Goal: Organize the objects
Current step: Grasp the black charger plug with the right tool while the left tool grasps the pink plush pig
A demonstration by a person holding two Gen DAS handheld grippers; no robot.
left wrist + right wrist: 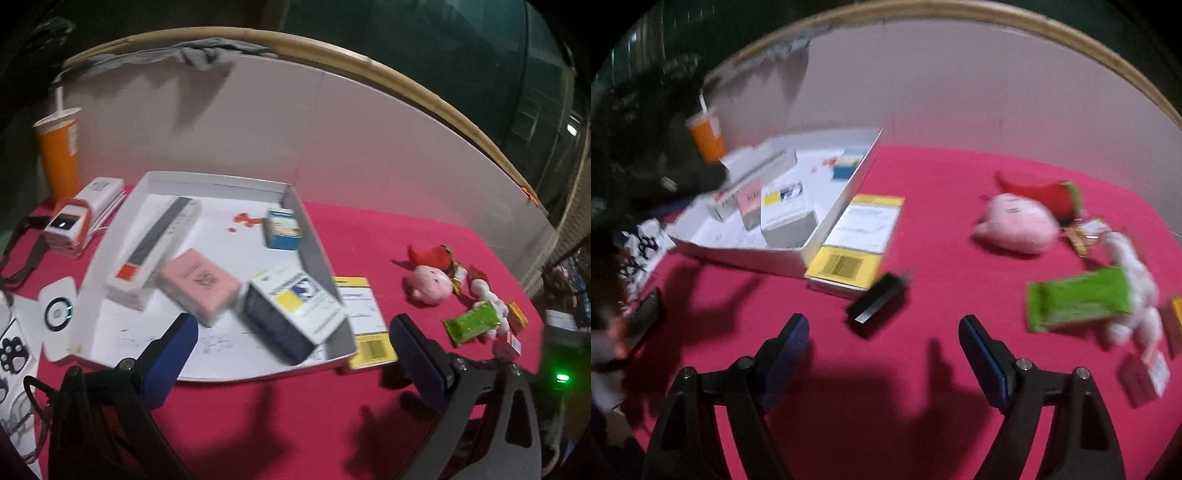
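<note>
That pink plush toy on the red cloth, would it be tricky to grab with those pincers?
Probably easy: the pink plush toy looks soft and rounded, so it should squash rather than break. It likely weighs little. Pushed, it may drag on the red cloth or wobble rather than slide.

Magenta cloth (295,424), white tray (221,184), pink plush (1015,225), green packet (1075,299), orange cup (59,158).

The left hand-held gripper (291,339) points forward and down, its two blue-padded fingers (173,354) spread wide with nothing between them. The right hand-held gripper (882,336) also tilts downward, its blue-padded fingers (982,354) standing far apart and gripping nothing. At the left edge of the right wrist view, a hand (613,336) shows, blurred, wrapped around the dark body of the other tool.
</note>
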